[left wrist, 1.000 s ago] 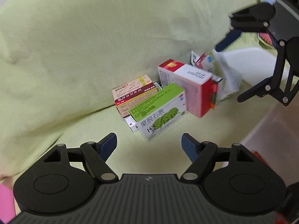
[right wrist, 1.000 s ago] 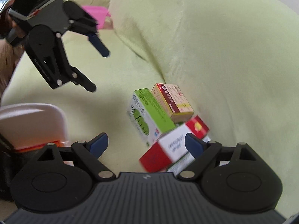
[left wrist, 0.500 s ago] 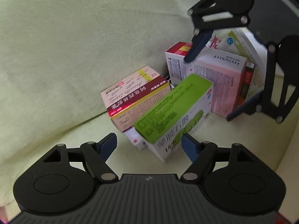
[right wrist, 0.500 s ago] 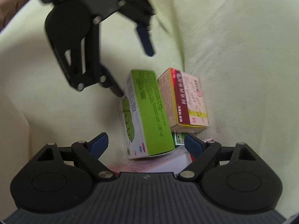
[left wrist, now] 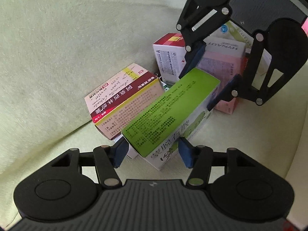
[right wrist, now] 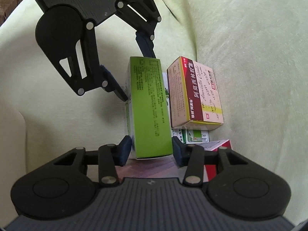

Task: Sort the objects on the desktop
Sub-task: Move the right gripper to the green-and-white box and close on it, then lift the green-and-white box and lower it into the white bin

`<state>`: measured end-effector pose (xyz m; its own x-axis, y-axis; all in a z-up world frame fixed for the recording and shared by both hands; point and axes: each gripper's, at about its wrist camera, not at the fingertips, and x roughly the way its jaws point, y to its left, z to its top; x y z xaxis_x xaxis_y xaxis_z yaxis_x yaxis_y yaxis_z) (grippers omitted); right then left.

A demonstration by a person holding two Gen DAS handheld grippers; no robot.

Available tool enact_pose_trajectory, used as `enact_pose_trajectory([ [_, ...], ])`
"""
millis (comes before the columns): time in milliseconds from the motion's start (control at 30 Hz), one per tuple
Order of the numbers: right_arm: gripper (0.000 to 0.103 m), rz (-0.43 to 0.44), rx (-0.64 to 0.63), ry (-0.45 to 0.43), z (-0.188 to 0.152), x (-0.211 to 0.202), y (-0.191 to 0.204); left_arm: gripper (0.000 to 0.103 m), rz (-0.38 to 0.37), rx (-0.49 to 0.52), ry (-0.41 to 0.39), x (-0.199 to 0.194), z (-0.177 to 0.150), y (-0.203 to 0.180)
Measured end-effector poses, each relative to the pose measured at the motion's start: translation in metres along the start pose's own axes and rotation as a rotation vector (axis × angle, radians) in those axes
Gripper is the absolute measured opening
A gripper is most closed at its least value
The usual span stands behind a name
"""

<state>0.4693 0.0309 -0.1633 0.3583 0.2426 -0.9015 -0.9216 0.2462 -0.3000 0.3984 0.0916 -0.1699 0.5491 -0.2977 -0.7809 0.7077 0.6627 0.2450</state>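
Plainly, these label lines give how the green box stood and how it would likely handle.

Carrier: a pale green cushion, seat and back meeting in a crease; no worktop showed.
Green box, place: on the seat near that crease, on a long edge and tilted, at the front of a huddle of medicine cartons.
Neighbours: a maroon-and-cream box just beside it toward the crease, a pink-and-white box behind it, and a small green-and-white carton half hidden beneath.
Left hand-held gripper: spread apart, its blue pads either side of the near end of the green box; whether either pad touched could not be told.
Right hand-held gripper: likewise spread, straddling the far end, and a thin gap showed at each pad.
Likely weight: light, thin card with sachets or blisters inside, judging by the print.
Likely stiffness: firm along the edges, soft across the broad faces, so a hard squeeze there would probably dent it.
Likely surface: glossy print, probably a little slippery against the pads.
Where to hold: across the narrow thickness near one end, pads flat on the two broad faces.
Risk: the cushion gives, and a nudge might topple the neighbours leaning close by.
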Motion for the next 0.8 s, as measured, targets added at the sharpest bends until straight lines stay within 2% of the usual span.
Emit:
enact_pose_trajectory([
  [333,0.037,-0.036,0.02,-0.077,-0.002,-0.053,0.021,0.056,0.039,0.006,-0.038,-0.052,-0.003,-0.018],
  [533,0.037,-0.072,0.019,-0.118,0.0,-0.105,0.037,0.056,0.076,0.021,-0.085,-0.1,0.001,-0.033],
  [800,0.037,-0.148,0.032,-0.162,-0.006,-0.185,0.073,0.056,0.123,0.053,-0.148,-0.171,0.015,-0.074],
])
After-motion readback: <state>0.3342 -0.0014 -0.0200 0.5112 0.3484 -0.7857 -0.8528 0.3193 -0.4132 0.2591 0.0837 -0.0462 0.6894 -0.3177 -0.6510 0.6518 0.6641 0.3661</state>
